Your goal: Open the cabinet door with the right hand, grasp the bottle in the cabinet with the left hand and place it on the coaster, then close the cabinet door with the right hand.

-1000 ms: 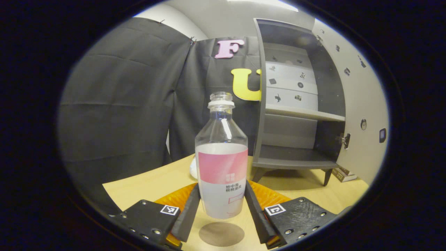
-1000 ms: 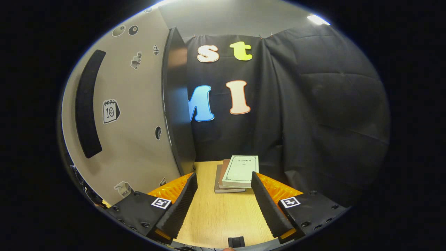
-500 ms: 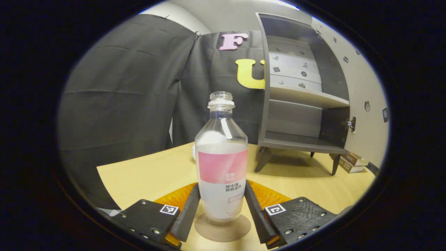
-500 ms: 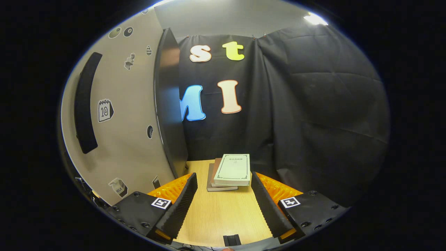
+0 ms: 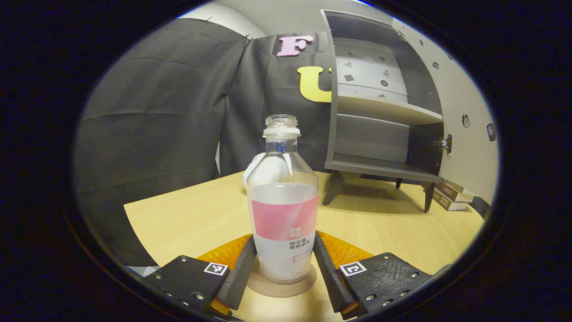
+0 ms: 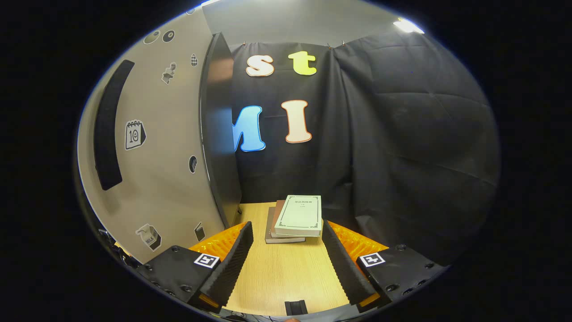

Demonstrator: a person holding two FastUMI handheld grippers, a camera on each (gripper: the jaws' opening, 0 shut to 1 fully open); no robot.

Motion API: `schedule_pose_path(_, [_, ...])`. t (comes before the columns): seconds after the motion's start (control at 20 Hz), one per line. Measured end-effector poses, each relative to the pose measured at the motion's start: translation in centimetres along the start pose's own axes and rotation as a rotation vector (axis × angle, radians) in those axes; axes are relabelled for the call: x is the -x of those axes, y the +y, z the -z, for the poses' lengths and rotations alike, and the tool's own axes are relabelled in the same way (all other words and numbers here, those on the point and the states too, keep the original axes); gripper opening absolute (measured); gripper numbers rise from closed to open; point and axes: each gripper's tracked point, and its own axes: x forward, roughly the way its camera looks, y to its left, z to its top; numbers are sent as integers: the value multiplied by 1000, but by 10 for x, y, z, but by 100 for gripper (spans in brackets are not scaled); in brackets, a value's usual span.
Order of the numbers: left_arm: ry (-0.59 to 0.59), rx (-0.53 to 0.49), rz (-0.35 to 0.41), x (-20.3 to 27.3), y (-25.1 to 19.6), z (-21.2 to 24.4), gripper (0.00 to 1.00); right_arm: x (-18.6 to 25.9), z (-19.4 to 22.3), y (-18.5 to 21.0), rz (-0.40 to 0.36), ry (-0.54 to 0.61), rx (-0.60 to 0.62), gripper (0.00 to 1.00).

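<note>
A clear bottle (image 5: 283, 214) with a pink and white label and no cap stands upright on the round brown coaster (image 5: 261, 286) on the wooden table. My left gripper (image 5: 284, 241) is shut on the bottle, one finger on each side of its lower label. Behind it to the right, the grey cabinet (image 5: 380, 167) stands with its door (image 5: 464, 103) swung wide and its shelves bare. In the right gripper view, my right gripper (image 6: 286, 228) is open with nothing between its fingers, just right of the open door's (image 6: 161, 147) sticker-covered face.
A stack of books (image 6: 297, 217) lies on the table straight ahead of the right gripper, and the books (image 5: 451, 197) also show past the cabinet legs. A white rounded object (image 5: 252, 167) sits behind the bottle. Black cloth walls surround the table.
The left gripper has lowered the bottle from above the coaster down onto it. The right gripper has barely shifted beside the door.
</note>
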Motion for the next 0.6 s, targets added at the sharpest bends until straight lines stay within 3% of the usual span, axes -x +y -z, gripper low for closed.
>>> schedule_pose_path(0.1, [15, -1, 2, 3, -1, 3, 72, -1, 3, 0, -2, 8, -13, 98])
schedule_pose_path(0.2, [33, 1, 8, 2, -3, 5, 80, -2, 3, 1, -7, 8, -23, 98])
schedule_pose_path(0.25, [34, -2, 7, 1, -4, 3, 76, -3, 3, 2, -10, 7, -25, 98])
schedule_pose_path(0.4, [20, -13, -2, 6, -5, -5, 83, -4, 2, 3, -19, 3, -24, 98])
schedule_pose_path(0.6, [3, -22, -5, 9, -2, -25, 82, -5, -1, 6, -31, -8, -28, 98])
